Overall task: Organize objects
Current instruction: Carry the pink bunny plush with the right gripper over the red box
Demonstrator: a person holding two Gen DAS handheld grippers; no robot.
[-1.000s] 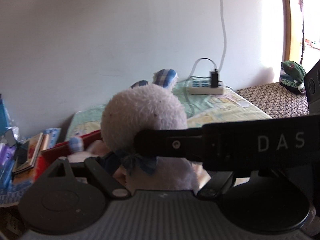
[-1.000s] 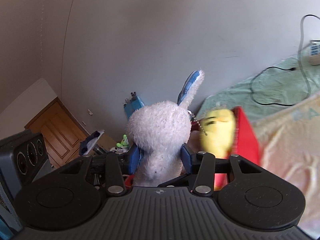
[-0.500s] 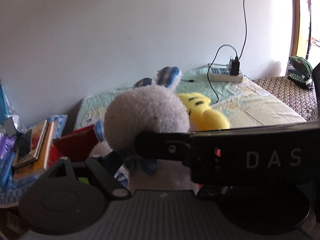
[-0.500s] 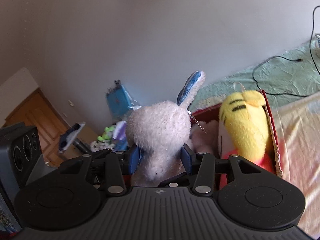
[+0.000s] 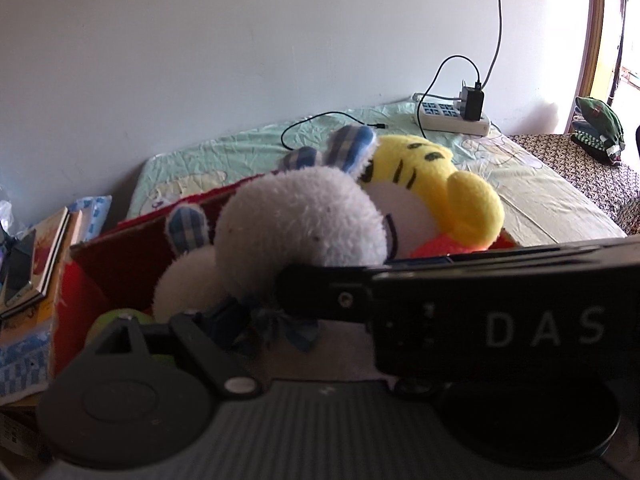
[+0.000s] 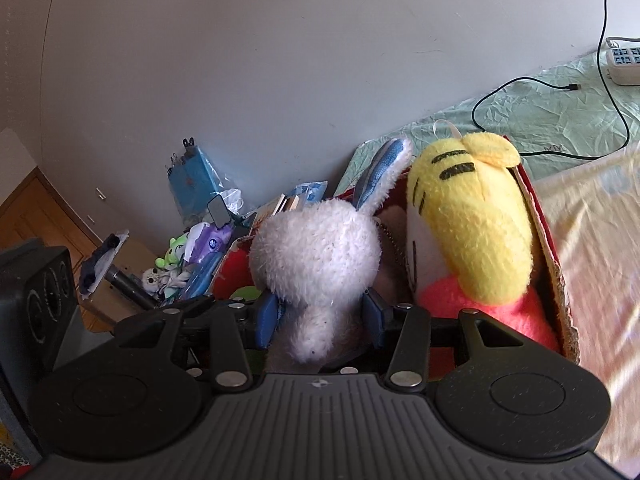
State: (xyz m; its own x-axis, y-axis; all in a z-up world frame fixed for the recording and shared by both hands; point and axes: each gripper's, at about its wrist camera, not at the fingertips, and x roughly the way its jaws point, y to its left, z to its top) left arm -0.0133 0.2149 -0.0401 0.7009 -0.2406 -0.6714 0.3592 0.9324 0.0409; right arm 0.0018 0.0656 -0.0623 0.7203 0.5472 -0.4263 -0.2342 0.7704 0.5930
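My right gripper (image 6: 320, 314) pinches the fluffy white toy bunny with blue checked ears (image 6: 316, 256) by its neck, with a blue pad pressed on each side. The bunny hangs just over the open red cardboard box (image 6: 550, 248) on the bed. It is not resting inside yet, I think.

A soft yellow tiger toy with a pink body (image 6: 472, 232) already lies in the box, touching the bunny's side. So one toy is packed, and this one is nearly in.

My left gripper (image 5: 256, 320) is close under the bunny's blue bow. The other gripper's black body hides one of its fingers, so I cannot tell if it is open or closed.

Next I should lower the bunny and let go. More small toys (image 6: 172, 264) lie in a messy pile by the wall, so more tidying may be left.
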